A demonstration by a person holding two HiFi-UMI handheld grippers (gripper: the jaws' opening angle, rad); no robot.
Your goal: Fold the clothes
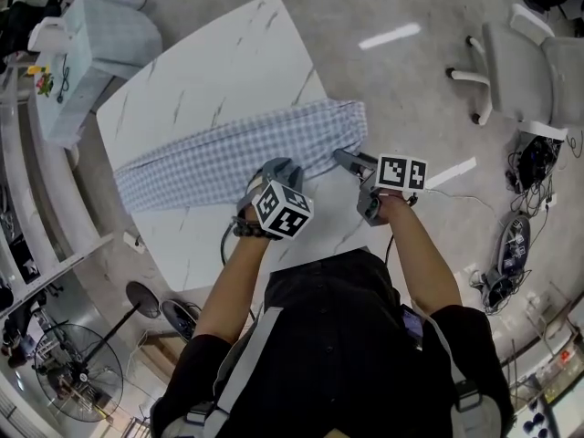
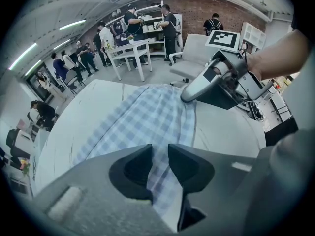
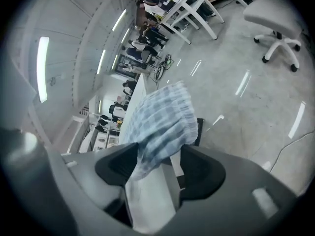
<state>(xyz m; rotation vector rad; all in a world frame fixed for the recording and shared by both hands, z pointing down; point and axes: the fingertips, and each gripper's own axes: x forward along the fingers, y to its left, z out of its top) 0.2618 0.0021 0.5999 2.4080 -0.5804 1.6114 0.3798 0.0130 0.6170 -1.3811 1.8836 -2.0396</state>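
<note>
**Gripping a checked garment at the tabletop's right end**

The left tool [image 2: 160,154] points steeply down, and its jaws stand close together, clamped on a fold of the checked garment [image 1: 228,158]. The blue-and-white cloth runs up out of the narrow gap between them. The right tool [image 3: 158,154] is just to its right, with its jaws well apart. The gathered end of the same garment lies loosely between them, against the left jaw and clear of the right one. The two tools are near each other along the near edge of the cloth, and each carries its marker cube on top.

The garment lies stretched in a long band across the white, marble-veined tabletop [image 1: 228,62]. It runs from the near left to the far right, and its gathered right end reaches the tabletop's right edge. The rest of the tabletop, far and near of the band, is bare.

Around it is grey polished floor [image 1: 411,7]. A pale office chair [image 1: 538,71] stands at the far right, and another chair [image 1: 100,44] is at the far left. A standing fan [image 1: 78,372] is at the near left. Cables trail on the floor to the right. People stand around tables in the background of the left gripper view.
</note>
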